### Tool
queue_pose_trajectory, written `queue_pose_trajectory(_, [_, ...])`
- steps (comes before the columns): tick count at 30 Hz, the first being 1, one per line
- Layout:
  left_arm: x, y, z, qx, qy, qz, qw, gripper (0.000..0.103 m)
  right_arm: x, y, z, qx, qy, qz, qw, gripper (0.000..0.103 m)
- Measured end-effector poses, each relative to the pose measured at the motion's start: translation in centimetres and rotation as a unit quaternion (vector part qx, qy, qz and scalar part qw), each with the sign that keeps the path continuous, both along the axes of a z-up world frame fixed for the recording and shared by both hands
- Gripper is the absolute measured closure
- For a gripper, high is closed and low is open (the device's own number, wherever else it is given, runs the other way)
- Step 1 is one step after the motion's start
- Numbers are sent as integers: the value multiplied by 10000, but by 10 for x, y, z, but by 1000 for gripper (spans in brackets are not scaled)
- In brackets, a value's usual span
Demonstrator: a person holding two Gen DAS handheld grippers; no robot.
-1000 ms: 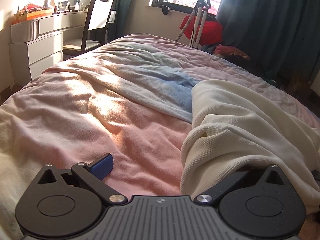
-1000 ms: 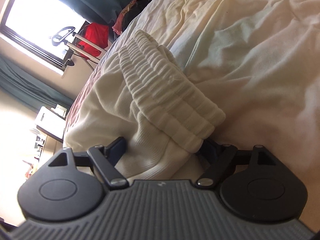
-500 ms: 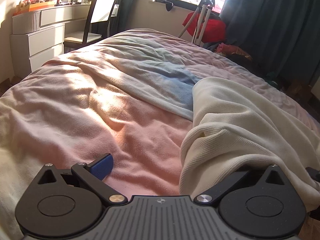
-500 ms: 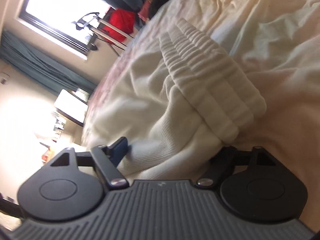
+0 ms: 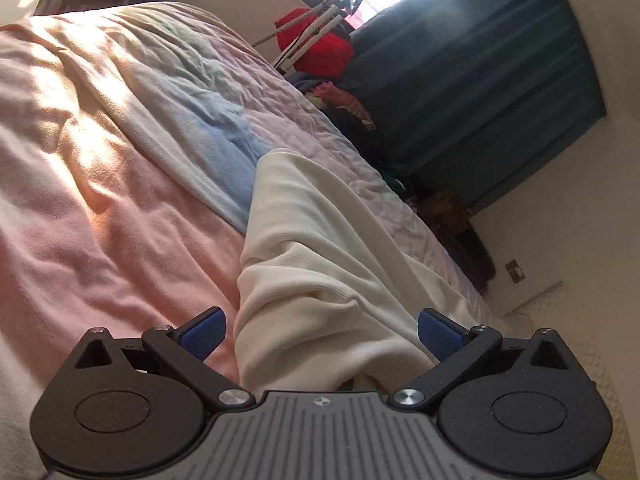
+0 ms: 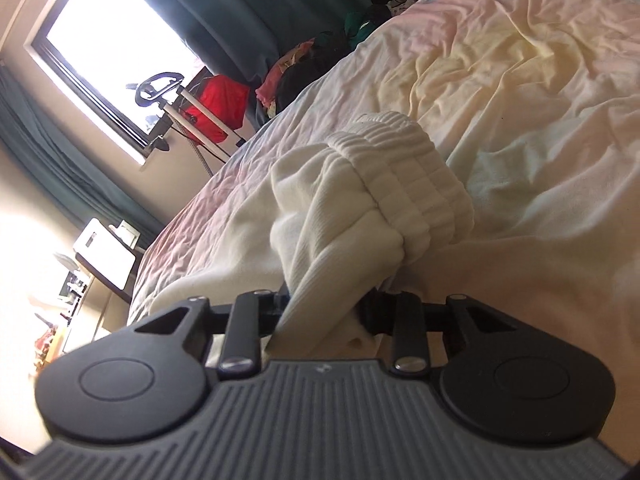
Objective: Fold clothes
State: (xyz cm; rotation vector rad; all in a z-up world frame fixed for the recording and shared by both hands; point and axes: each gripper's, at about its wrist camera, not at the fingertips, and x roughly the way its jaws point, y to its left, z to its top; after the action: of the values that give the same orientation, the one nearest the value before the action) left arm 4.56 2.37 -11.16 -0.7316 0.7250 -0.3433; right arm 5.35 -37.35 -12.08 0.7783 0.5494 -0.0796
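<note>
A: Where does the cream garment (image 5: 320, 248) lie?
B: On the pastel bedspread (image 5: 100, 168), stretching away from the camera toward the red bag (image 5: 320, 46) below the window (image 6: 116, 40).

A: State of the left gripper (image 5: 320, 330)?
B: Spread wide; its blue pads (image 5: 202, 330) stand on either side of the garment's near fold, with a gap visible at the left pad.

A: And the right gripper (image 6: 324, 306)?
B: Clamped on bunched cloth just below the ribbed waistband (image 6: 408, 176), which rests on the bedspread.
</note>
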Motion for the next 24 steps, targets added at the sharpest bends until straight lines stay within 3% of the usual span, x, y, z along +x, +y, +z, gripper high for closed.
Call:
queue_pose_trajectory(3, [17,-3,-13,-186,198,-107,9996,3,4,6,0,-115,-8,17,9999,70])
queue_pose_trajectory(5, [28,-5,-22,-310,330,-179,9988,14,4,9,1,-197,-28,46,9998,70])
queue_pose_trajectory(7, [39,-8,-31,-434,461,-250,9977,16,3,12,4,-295,-57,89,9995,70])
queue_pose_trajectory(9, [39,-13,-29,-145,390,-254,9988,32,3,14,7,-314,-132,131,9993,70])
queue_pose_trajectory(11, [37,-16,-25,-28,273,-208,9994,41,2,17,12,-339,-247,175,9990,70])
queue_pose_trajectory(15, [31,-18,-11,137,-41,-107,9998,61,-3,22,28,-409,-652,310,9966,71])
queue_pose_trajectory(21, [25,-24,33,129,-680,-21,9976,70,-12,31,73,-741,-1468,386,9856,73])
queue_pose_trajectory(24, [33,-33,61,58,-858,-64,9963,71,-12,16,89,-475,-1668,252,9845,73])
